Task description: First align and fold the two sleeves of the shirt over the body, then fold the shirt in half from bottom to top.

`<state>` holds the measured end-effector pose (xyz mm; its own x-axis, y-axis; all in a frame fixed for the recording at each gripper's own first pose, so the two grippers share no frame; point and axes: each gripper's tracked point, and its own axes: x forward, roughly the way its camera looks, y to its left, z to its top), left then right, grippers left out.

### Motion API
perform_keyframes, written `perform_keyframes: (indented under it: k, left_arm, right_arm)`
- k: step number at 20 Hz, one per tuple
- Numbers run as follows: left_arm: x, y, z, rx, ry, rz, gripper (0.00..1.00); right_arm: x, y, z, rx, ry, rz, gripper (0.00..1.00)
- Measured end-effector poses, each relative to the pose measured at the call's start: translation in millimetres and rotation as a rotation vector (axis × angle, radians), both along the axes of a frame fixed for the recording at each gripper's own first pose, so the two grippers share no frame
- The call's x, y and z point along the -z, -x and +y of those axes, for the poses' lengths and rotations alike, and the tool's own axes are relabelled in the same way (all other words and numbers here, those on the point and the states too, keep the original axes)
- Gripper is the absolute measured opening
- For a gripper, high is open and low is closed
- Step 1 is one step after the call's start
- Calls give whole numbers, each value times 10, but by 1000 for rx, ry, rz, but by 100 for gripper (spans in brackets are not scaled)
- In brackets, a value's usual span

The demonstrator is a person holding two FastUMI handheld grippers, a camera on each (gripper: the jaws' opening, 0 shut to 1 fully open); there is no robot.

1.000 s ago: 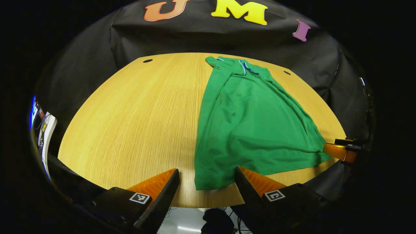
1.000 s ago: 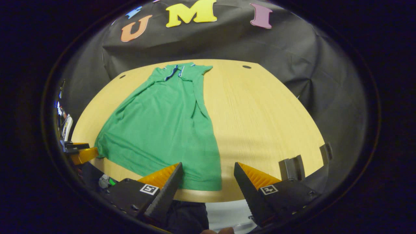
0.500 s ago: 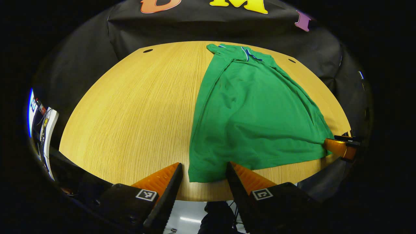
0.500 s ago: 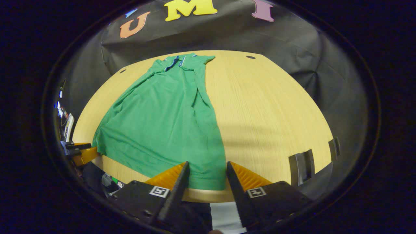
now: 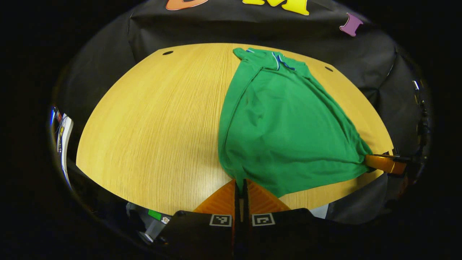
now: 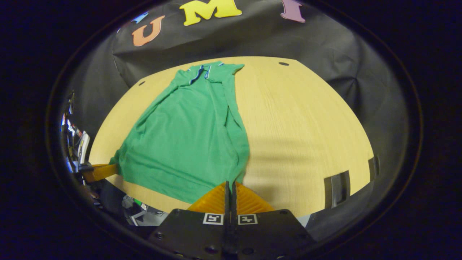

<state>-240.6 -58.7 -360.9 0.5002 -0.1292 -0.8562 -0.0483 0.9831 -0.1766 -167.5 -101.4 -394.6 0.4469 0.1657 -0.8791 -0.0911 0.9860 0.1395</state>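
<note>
Now both your grippers are clamped on the hem of the green short-sleeved fabric shirt (image 5: 285, 122). Your left gripper (image 5: 240, 182) pinches one bottom corner, fingers pressed together on the cloth; your right gripper (image 6: 229, 185) pinches the other the same way. Shirt lies lengthwise on the round light wooden table (image 5: 151, 119), collar toward the black cloth wall, sleeves folded over the body, hem bunched toward each grip.
</note>
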Motion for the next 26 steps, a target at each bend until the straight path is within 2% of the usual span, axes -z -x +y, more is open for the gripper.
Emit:
perform_keyframes:
  k: [3, 8, 13, 20, 26]
  left_arm:
    - [-237, -184, 44, 30, 1, -54, 7]
    - [-796, -737, 186, 14, 4, -201, 7]
    - [-1140, -1412, 338, 2, -10, -305, 7]
    - [-1342, -2436, 471, 1, 2, -389, 7]
    - [-1184, -3355, 479, -36, 40, -389, 8]
  right_arm:
    - [-336, -220, 52, 2, -36, -56, 0]
    - [-828, -727, 91, 16, -75, -161, 0]
    - [-1250, -1536, 184, 10, -101, -273, 0]
    - [-1436, -2611, 301, -34, -95, -346, 0]
    - [-1353, -3603, 380, -46, -109, -365, 0]
